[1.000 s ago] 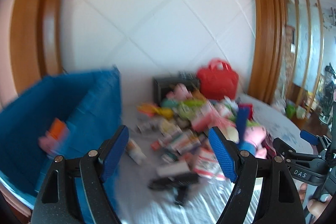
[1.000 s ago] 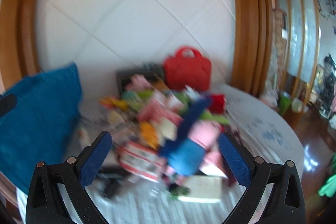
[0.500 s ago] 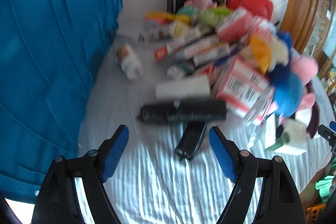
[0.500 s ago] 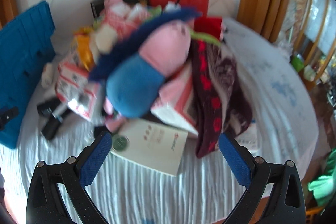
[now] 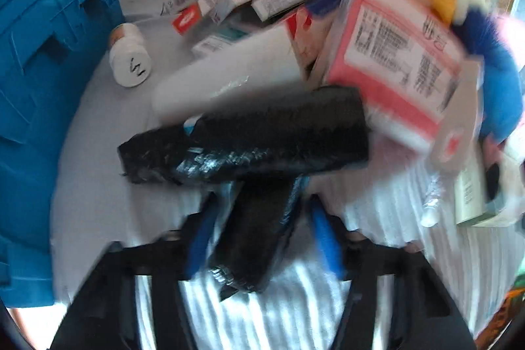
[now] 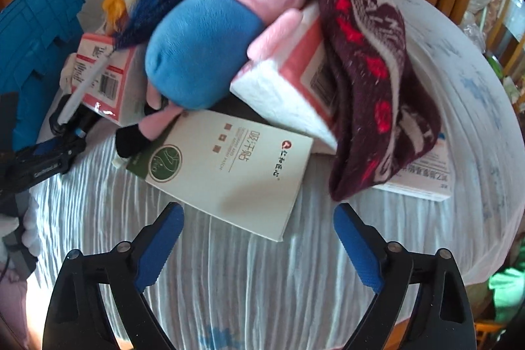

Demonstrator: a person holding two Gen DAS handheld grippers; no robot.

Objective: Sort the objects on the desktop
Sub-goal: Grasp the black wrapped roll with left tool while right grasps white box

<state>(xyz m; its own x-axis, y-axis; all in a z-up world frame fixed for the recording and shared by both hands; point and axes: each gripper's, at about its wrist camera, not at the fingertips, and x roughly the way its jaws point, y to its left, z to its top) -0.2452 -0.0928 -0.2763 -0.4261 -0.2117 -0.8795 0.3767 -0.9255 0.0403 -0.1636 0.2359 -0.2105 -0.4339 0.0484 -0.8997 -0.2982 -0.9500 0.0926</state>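
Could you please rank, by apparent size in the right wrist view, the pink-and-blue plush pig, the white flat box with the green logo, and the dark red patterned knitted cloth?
1. Pink-and-blue plush pig.
2-3. White flat box with the green logo and dark red patterned knitted cloth: too alike to rank.

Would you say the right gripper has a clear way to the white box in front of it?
Probably yes: the right gripper is open, and the white box's near corner lies bare on the cloth, though its far end sits under the plush.

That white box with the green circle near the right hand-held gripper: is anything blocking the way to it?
Mostly no. The right hand-held gripper is open, with bare tablecloth before the white box. Only the box's far end is pinned, under the plush pig and a pink tissue pack.
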